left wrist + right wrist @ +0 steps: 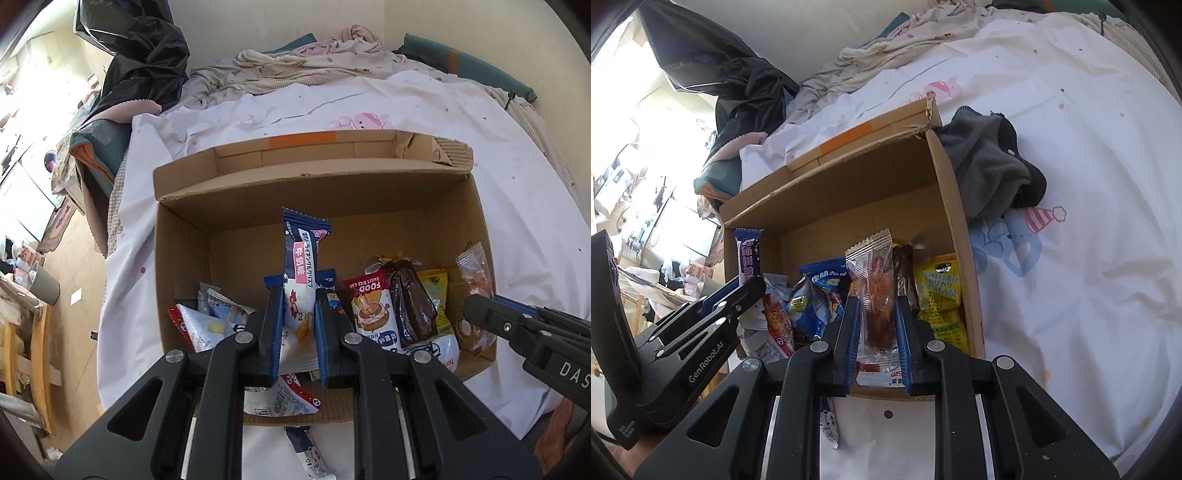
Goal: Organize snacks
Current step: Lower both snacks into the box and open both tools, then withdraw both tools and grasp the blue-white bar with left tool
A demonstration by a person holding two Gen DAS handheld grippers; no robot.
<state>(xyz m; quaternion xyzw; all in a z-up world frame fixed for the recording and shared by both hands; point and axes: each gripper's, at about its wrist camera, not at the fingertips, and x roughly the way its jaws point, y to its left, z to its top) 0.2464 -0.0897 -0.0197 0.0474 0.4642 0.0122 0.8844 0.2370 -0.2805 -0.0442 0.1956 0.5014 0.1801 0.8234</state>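
Item: open brown cardboard box [369, 192] on the white bedsheet [517, 184], snacks crowding its near half.

Left gripper [297, 314] clamps an upright blue-and-white wrapped bar [301, 266]; right gripper [877, 325], at 3 o'clock, pinches a clear packet of reddish snack [875, 280].

Advice: lower each into a gap (the far floor is bare) before releasing.

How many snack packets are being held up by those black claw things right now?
2. The left gripper holds a blue-and-white packet upright over the cardboard box; the right gripper holds a clear packet with a reddish snack. Other packets lie loose in the box.
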